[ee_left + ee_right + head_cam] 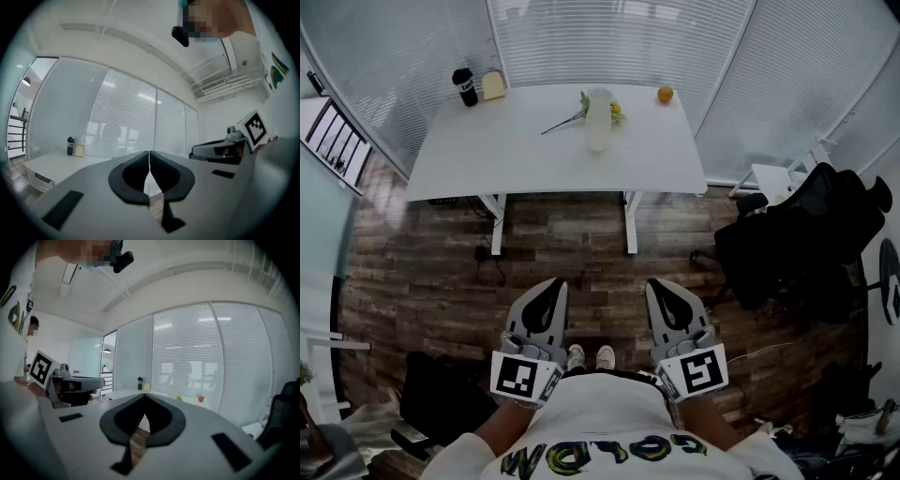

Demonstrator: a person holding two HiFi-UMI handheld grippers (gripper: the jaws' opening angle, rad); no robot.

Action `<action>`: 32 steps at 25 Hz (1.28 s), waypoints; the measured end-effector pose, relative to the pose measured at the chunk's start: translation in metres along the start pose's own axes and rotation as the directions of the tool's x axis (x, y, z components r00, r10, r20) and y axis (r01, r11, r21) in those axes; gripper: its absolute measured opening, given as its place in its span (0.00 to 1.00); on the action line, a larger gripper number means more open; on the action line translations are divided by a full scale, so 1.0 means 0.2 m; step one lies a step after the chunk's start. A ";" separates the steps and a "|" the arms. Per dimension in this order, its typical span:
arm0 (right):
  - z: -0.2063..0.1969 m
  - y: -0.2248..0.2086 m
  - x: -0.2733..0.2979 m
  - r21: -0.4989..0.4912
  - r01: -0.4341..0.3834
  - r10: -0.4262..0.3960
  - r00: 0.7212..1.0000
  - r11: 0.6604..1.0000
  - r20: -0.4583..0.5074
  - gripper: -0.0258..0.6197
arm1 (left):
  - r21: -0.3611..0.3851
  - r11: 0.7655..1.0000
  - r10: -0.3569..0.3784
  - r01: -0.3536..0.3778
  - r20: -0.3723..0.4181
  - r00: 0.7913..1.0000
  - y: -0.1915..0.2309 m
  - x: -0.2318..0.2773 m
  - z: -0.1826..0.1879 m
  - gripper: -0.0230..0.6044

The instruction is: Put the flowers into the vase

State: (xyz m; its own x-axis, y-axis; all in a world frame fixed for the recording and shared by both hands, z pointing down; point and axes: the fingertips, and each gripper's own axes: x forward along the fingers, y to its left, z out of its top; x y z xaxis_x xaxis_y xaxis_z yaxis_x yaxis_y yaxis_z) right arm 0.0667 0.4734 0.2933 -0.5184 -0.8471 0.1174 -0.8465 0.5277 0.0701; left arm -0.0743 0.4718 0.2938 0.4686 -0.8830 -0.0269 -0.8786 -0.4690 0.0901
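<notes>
Step in hand: the approach, nothing is picked yet. You hold the left gripper [551, 284] and right gripper [659, 284] side by side low in front of your body, both pointing roughly level over the wood floor [422, 272]. The left gripper view shows its fingers [133, 177] pressed together with nothing between them. It's the same on the right: the fingers [121, 422] are closed and empty. The flowers [565, 121] are well ahead of both sets of fingers, lying on the white worktop [506, 150]. A stem lies flat and slants toward the left fingers' side of the vase [598, 120]. A yellow bloom shows just past the vase on the right fingers' side, and you can't tell from here whether that is one flower or two. The vase stands upright about midway between the two finger lines, and nothing appears to be standing in it. An orange [665, 94] sits farther out on the right fingers' side, and a dark bottle [465, 87] is far off on the left fingers' side; both are well apart from the vase. The task looks unstarted. The next move calls for you to step up to the worktop and spread one pair of fingers. Then bring them down over the thin stem and close on it, clear of the vase. The stem is thin and flat on the surface, so pinch low. Use the other gripper to steady the vase if it seems tippy.
</notes>
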 end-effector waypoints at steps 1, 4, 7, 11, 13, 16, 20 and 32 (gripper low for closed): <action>0.00 -0.02 -0.01 0.000 0.001 -0.001 1.000 1.000 0.003 0.05 | 0.000 1.000 0.004 -0.004 -0.001 1.000 -0.02 0.01 0.00 0.06; 0.01 -0.07 -0.03 0.003 -0.002 0.002 1.000 1.000 0.015 0.05 | -0.001 1.000 0.016 -0.016 -0.003 1.000 -0.06 0.05 -0.01 0.06; 0.01 -0.13 -0.05 -0.011 -0.015 0.015 0.999 1.000 0.030 0.05 | -0.006 0.999 0.031 -0.031 -0.002 1.000 -0.08 0.09 -0.02 0.06; 0.02 -0.18 -0.06 -0.031 -0.028 0.029 0.999 0.999 0.037 0.05 | -0.003 0.999 0.046 -0.046 0.009 0.999 -0.12 0.12 -0.02 0.06; 0.01 -0.19 -0.05 -0.028 -0.031 0.032 0.999 0.999 0.037 0.05 | 0.001 0.999 0.045 -0.045 0.007 0.999 -0.13 0.13 -0.02 0.06; 0.00 -0.20 -0.03 -0.027 -0.039 0.040 0.999 0.999 0.033 0.05 | 0.002 0.999 0.044 -0.044 0.007 0.999 -0.12 0.15 -0.03 0.06; -0.01 -0.23 0.04 -0.023 -0.036 0.037 0.999 0.999 0.030 0.05 | 0.005 0.999 0.042 -0.042 0.007 0.999 -0.07 0.21 -0.03 0.06; 0.03 -0.23 0.48 -0.022 -0.032 0.032 0.999 0.999 0.006 0.05 | -0.011 1.000 0.012 -0.012 -0.008 1.000 0.27 0.46 -0.03 0.06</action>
State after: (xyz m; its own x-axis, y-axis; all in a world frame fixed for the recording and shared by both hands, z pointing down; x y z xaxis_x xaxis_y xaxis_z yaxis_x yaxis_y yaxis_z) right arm 0.0552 0.3683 0.2957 -0.5459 -0.8300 0.1140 -0.8266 0.5558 0.0885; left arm -0.0780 0.3659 0.3030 0.4588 -0.8884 -0.0174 -0.8831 -0.4581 0.1016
